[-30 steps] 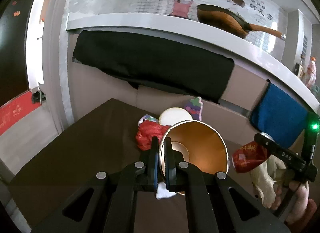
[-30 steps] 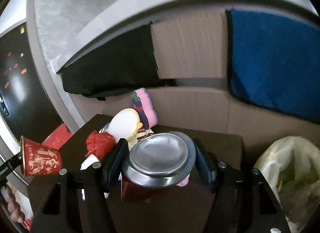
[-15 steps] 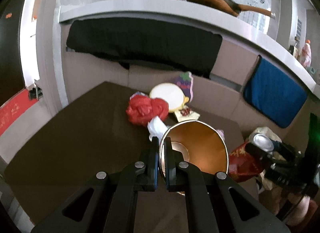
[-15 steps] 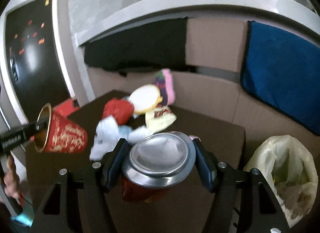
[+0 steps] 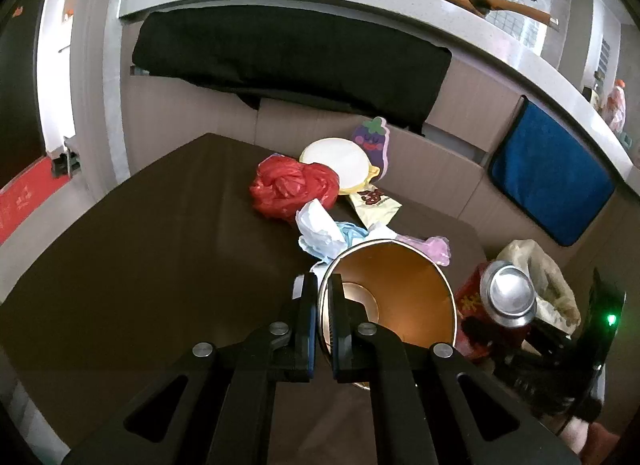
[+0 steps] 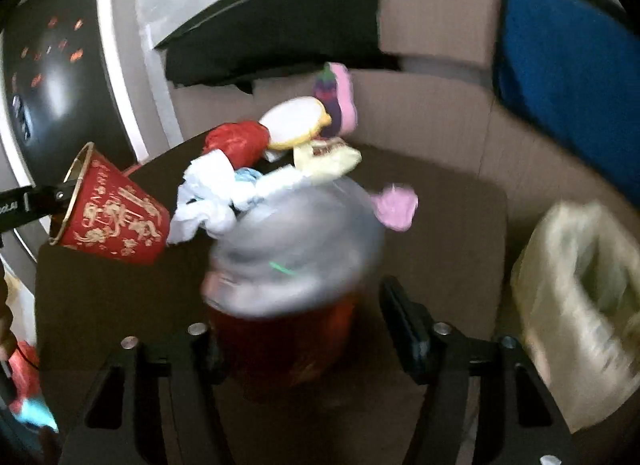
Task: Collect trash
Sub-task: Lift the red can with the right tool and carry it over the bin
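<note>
My left gripper (image 5: 324, 305) is shut on the rim of a red paper cup (image 5: 400, 297) with a gold inside, held over the dark table (image 5: 140, 265). The cup (image 6: 116, 221) also shows at the left of the right wrist view. A red can with a silver top (image 6: 292, 249) sits blurred between the jaws of my right gripper (image 6: 304, 305), which are closing. It leans toward the left finger, and a gap shows between it and the right finger (image 6: 400, 313). In the left wrist view the can (image 5: 508, 297) hangs beside the yellowish trash bag (image 5: 540, 265).
Trash lies mid-table: a red plastic bag (image 5: 292, 189), white and blue tissues (image 5: 320, 229), a snack wrapper (image 5: 376, 205), a pink scrap (image 5: 436, 249). A round white lid (image 5: 336, 161) and an eggplant sponge (image 5: 372, 141) lean on the back wall. The trash bag (image 6: 580, 305) stands at the table's right.
Both hands have sunk toward the table. The can, sharp and centred between the right jaws before, is now blurred and shifted left, with a gap at the right finger.
</note>
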The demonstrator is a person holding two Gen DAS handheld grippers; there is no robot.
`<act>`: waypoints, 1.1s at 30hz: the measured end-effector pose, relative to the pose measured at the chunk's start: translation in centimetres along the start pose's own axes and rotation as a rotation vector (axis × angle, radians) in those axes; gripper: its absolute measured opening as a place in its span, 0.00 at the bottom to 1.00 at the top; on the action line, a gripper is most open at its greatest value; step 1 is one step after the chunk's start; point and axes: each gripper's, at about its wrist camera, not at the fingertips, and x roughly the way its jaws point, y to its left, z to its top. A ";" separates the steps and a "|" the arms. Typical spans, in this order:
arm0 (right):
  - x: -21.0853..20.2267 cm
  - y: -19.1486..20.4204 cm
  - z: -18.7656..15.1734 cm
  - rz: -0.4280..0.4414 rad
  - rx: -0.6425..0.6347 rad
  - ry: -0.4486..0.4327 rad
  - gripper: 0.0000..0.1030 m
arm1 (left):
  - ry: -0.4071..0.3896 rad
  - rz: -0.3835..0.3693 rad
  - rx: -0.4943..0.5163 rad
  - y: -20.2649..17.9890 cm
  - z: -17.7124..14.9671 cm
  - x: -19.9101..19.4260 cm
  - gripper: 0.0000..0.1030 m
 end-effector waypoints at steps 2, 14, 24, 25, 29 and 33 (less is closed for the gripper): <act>-0.4 -0.4 0.2 0.001 0.019 -0.018 0.25 | -0.004 0.005 0.008 -0.2 0.0 -0.1 0.05; -4.2 0.6 3.9 0.021 -0.033 -0.144 0.17 | -0.117 0.043 0.055 -1.9 2.0 -3.4 0.05; -11.5 -0.9 7.6 -0.031 -0.058 -0.320 0.17 | -0.285 0.032 0.182 -8.4 4.0 -6.7 0.05; -12.2 -1.2 7.7 -0.039 -0.059 -0.331 0.17 | -0.294 0.014 0.194 -9.7 4.2 -6.9 0.05; -16.2 -3.5 8.1 -0.108 -0.064 -0.393 0.17 | -0.310 -0.047 0.240 -14.0 4.8 -6.9 0.05; -19.1 -6.2 7.6 -0.179 -0.058 -0.422 0.17 | -0.322 -0.108 0.311 -19.1 4.5 -6.6 0.05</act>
